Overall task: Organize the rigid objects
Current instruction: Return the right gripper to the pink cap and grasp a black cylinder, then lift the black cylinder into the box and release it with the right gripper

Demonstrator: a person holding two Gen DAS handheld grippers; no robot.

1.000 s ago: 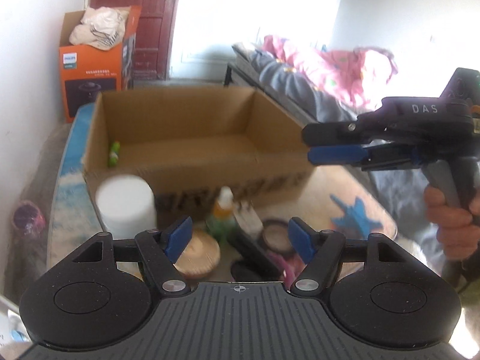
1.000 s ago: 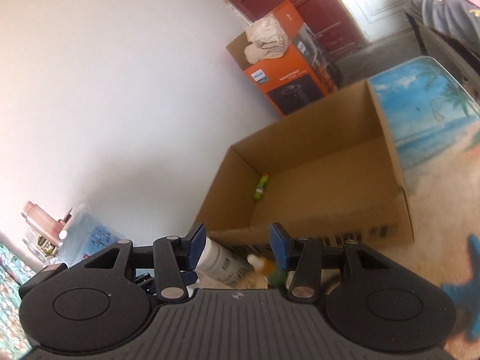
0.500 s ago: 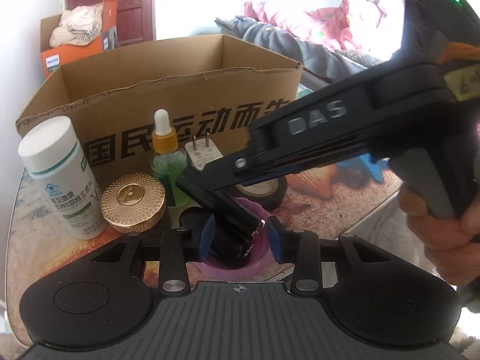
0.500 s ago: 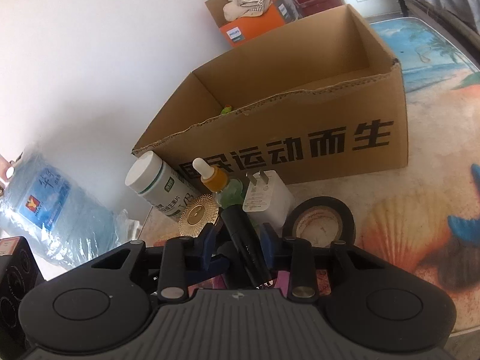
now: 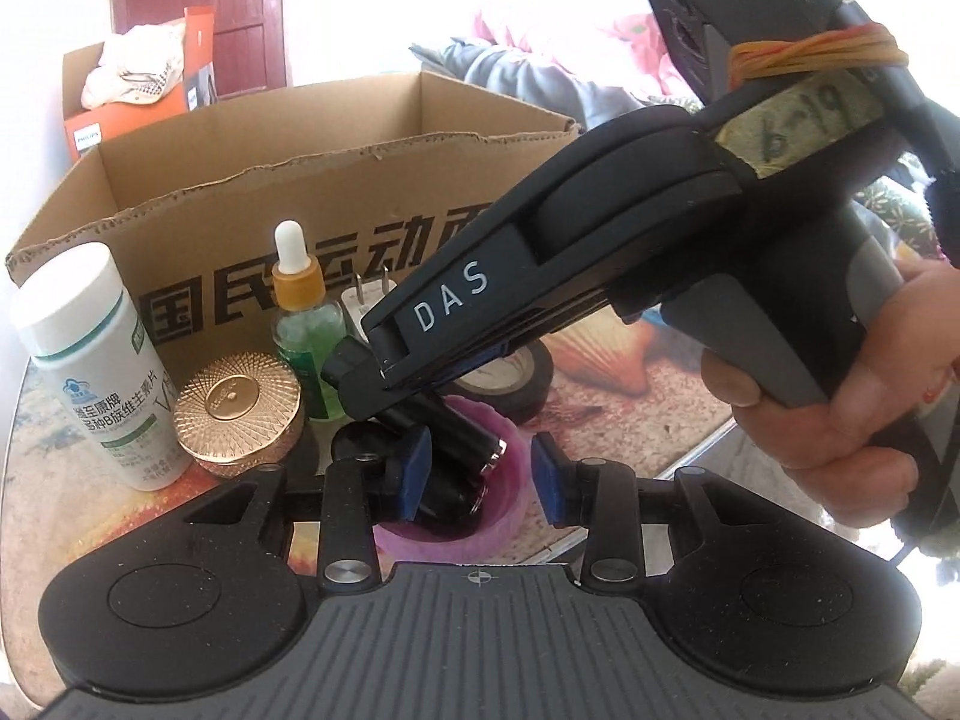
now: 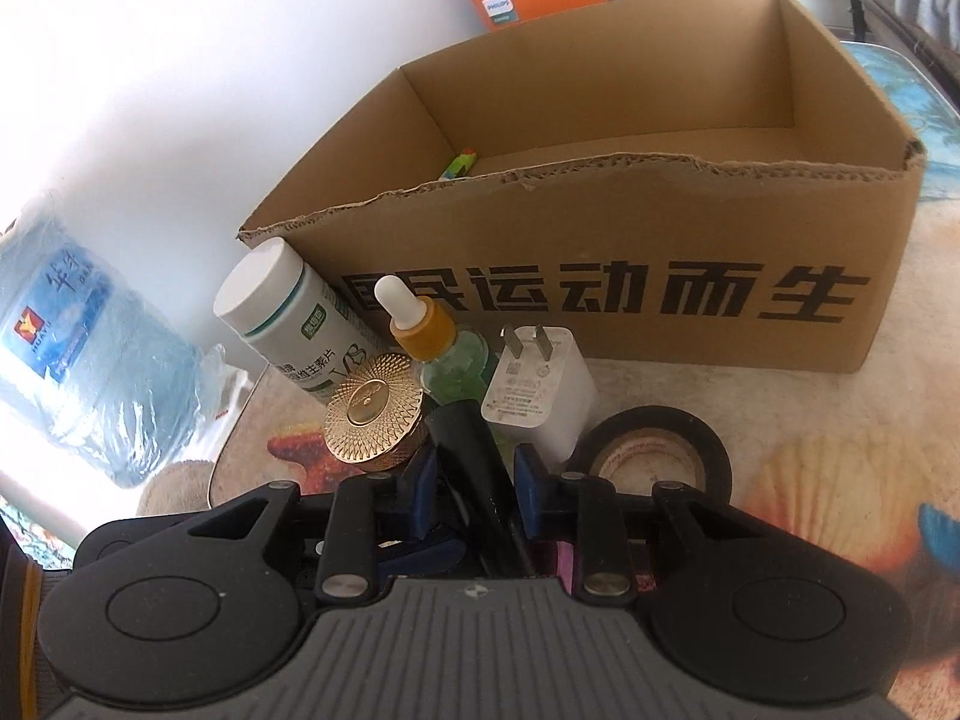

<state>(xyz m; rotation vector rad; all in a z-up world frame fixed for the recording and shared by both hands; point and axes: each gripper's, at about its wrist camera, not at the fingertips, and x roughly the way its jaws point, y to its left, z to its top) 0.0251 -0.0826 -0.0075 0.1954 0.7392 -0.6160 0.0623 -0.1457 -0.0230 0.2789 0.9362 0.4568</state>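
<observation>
The cardboard box point(image 6: 600, 240) is brown with big black letters on its front. In front of the box stands a white bottle point(image 6: 288, 324) with green bands, a green dropper bottle point(image 6: 444, 348) with an orange neck and white tip, a shiny gold lid point(image 6: 373, 414) with a fine line pattern, a white plug point(image 6: 540, 390), black tape point(image 6: 654, 450) and a purple cup point(image 5: 468, 522).

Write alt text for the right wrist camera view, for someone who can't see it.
The right gripper closes its blue pads on a black cylindrical tube. Behind stand a white charger plug, black tape roll, gold-lidded jar and open cardboard box.
</observation>
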